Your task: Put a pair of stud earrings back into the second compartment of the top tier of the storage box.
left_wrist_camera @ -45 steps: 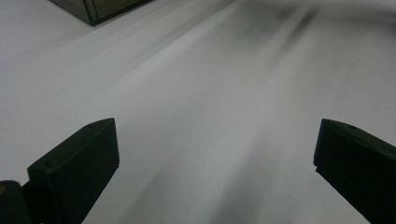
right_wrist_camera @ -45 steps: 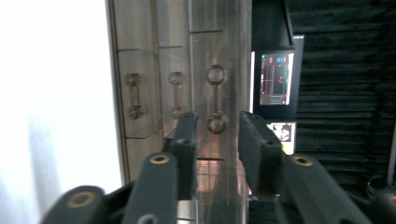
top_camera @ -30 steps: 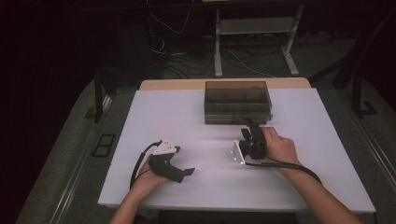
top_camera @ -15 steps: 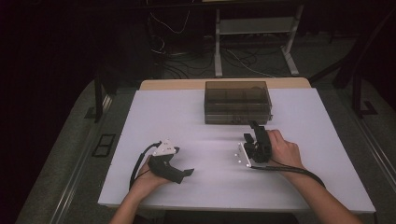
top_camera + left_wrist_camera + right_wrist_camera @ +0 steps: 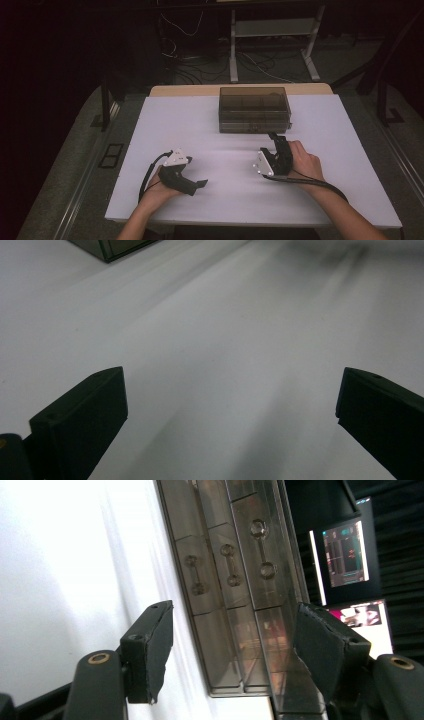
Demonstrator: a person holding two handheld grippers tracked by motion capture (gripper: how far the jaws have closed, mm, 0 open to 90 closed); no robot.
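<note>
Smoky plastic compartment box [image 5: 255,110]: rigid, light, slick-walled, best gripped by its near edge; right gripper [image 5: 276,140] fingers apart, just opened, left gripper [image 5: 199,185] fingers apart, both empty.

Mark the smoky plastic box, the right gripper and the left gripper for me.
smoky plastic box [image 5: 254,109], high view, on its lid.
right gripper [image 5: 276,140], high view, between its fingertips.
left gripper [image 5: 201,185], high view, between its fingertips.

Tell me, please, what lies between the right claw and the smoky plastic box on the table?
Nothing: in the high view only a short strip of bare white table separates the right claw from the box, with the claw open.
</note>
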